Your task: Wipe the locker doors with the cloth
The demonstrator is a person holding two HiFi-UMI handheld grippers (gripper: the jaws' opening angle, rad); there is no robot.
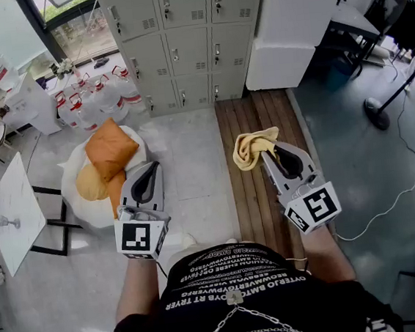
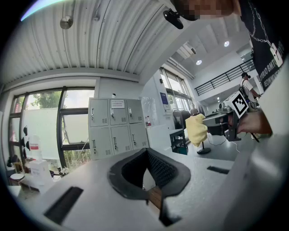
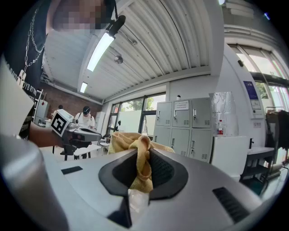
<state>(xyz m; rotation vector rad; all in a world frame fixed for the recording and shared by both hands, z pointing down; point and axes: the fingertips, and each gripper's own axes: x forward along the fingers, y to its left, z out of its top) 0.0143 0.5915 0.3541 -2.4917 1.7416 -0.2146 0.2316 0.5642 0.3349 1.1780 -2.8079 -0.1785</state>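
Observation:
Grey lockers [image 1: 180,46] stand in three columns against the far wall, a few steps ahead of me; they also show in the left gripper view as lockers [image 2: 115,128] and in the right gripper view as lockers [image 3: 183,126]. A yellow cloth [image 1: 252,148] is bunched in my right gripper [image 1: 268,150], which is shut on it. In its own view the cloth [image 3: 135,149] is pinched between the black pads and spills over the tips. My left gripper [image 1: 153,165] is held level beside it, shut, with nothing in it. The cloth [image 2: 197,129] is seen at the right of the left gripper view.
Orange cushions [image 1: 110,153] lie on a white beanbag at my left front. Water bottles [image 1: 90,100] cluster left of the lockers, and a white table [image 1: 13,211] is at the far left. A white cabinet [image 1: 289,28] stands right of the lockers. A stand base [image 1: 377,113] and cable are on the right.

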